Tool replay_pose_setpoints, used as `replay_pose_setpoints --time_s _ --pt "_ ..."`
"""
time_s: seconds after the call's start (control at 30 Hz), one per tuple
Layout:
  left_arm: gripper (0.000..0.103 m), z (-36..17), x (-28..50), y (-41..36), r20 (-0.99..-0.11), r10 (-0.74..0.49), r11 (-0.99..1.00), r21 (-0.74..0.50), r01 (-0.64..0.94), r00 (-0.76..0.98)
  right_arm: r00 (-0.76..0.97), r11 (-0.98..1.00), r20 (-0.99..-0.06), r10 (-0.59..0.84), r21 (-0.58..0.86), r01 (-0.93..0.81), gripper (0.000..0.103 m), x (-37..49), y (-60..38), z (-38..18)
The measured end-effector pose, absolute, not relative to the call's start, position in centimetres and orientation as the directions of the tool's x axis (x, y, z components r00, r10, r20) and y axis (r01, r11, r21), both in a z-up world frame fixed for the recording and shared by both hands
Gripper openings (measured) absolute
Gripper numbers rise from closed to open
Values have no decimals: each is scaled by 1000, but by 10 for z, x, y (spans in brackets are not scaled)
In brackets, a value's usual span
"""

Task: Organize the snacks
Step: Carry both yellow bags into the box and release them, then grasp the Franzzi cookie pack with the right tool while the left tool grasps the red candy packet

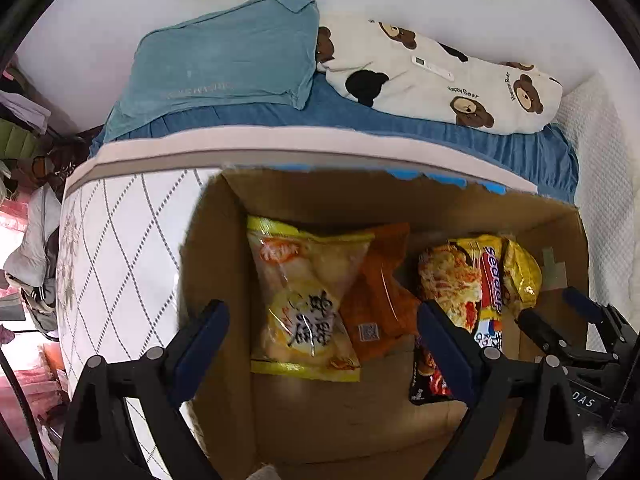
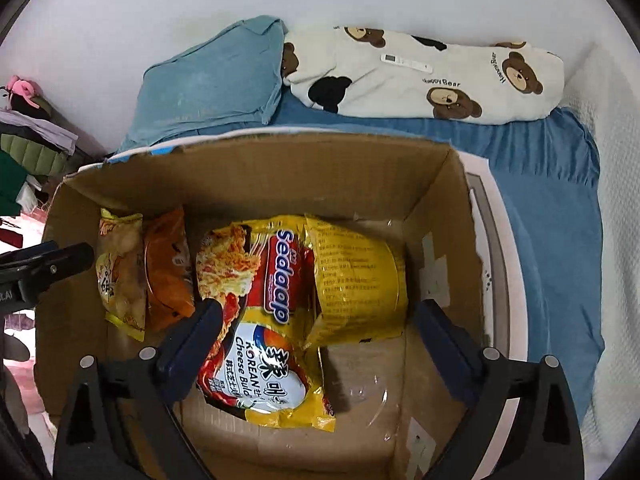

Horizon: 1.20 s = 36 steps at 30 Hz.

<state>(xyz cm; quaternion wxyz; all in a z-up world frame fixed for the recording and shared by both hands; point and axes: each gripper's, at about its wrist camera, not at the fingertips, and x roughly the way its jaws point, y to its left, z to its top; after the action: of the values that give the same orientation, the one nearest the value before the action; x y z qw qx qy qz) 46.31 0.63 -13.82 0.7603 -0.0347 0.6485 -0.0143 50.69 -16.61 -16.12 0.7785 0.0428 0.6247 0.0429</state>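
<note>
You have four packs lying in the box (image 2: 256, 176) already: a yellow bag (image 1: 304, 300) at its left wall, an orange bag (image 1: 380, 288) beside it, then Sedaap noodles (image 2: 264, 320) and a gold pack (image 2: 356, 280). Both grippers, left (image 1: 324, 344) and right (image 2: 316, 340), hover over the box, fingers apart, empty. Snacks outside the box, if any, are out of view.

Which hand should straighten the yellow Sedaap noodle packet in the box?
Probably the right. The open right gripper hangs directly over the yellow Sedaap noodle packet in the brown cardboard box, while the open left gripper sits over the pale yellow snack bag.
</note>
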Motion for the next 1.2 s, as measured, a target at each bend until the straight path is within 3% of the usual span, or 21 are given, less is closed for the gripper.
replay_pose_setpoints --time_s 0.6,1.2 --pt "96 -124 392 -11 -962 -27 997 -46 -63 270 260 987 -953 156 157 -17 99 438 -166 -142" --pt "96 -52 270 -21 -860 -3 995 -52 -82 510 498 990 -856 139 139 -37 99 315 -166 -53"
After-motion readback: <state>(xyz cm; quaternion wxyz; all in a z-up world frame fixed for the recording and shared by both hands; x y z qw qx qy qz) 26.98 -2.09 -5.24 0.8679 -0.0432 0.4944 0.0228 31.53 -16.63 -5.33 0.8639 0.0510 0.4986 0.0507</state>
